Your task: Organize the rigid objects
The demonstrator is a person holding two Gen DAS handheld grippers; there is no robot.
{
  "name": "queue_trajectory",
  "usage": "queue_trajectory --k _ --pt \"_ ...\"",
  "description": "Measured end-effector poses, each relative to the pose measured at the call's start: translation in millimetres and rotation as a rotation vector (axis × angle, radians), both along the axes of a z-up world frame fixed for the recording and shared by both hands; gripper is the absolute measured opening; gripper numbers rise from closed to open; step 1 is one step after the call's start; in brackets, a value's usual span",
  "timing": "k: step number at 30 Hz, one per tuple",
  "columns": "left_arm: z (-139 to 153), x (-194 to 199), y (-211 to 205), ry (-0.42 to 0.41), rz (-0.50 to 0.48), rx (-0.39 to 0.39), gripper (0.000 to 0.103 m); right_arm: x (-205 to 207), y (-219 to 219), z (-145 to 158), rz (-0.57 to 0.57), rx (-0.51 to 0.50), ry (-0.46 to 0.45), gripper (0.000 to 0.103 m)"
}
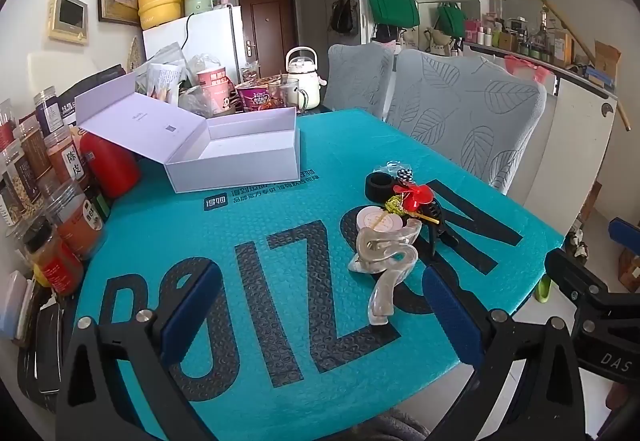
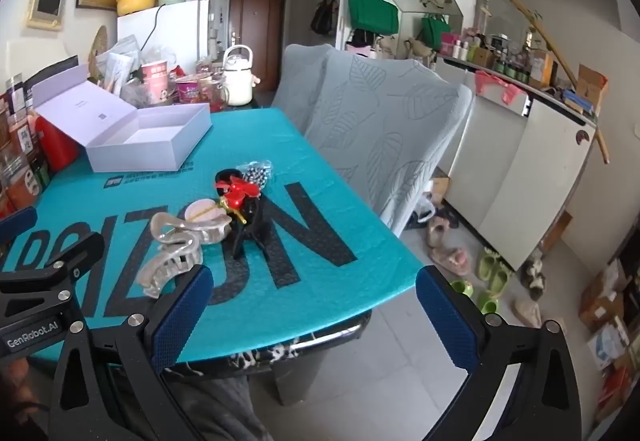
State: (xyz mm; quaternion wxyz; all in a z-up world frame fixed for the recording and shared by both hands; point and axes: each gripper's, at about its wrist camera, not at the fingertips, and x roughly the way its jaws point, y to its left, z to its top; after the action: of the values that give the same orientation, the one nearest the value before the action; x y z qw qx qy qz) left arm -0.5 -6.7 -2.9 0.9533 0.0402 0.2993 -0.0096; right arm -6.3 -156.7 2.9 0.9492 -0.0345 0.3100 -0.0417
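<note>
translucent curved hair claw (image 1: 384, 261) lies on bubble-textured teal mat (image 1: 280, 169); left gripper (image 1: 324, 305) and right gripper (image 2: 314, 317), tilted downward, jaws apart, empty.

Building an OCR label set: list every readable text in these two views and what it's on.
"POIZON", partly cut off: teal table mat.
"得物": dark tag printed on the mat; small line beside it too blurred.
"陈皮": label on a spice jar.
"GenRobot.AI": left gripper body, seen from the right wrist.
"DAS", cut off: right gripper body, seen from the left wrist.
White box lid print, cups, other jars: too small to read.
</note>
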Motion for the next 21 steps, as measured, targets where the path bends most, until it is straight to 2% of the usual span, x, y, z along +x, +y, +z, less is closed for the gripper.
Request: queue_trajectory --k 21 --pt "5.7 -3.2 5.6 -0.004 -0.016 -0.011 0.103 -5.1 -1.4 4.4 -0.019 -0.012 -0.006 0.103"
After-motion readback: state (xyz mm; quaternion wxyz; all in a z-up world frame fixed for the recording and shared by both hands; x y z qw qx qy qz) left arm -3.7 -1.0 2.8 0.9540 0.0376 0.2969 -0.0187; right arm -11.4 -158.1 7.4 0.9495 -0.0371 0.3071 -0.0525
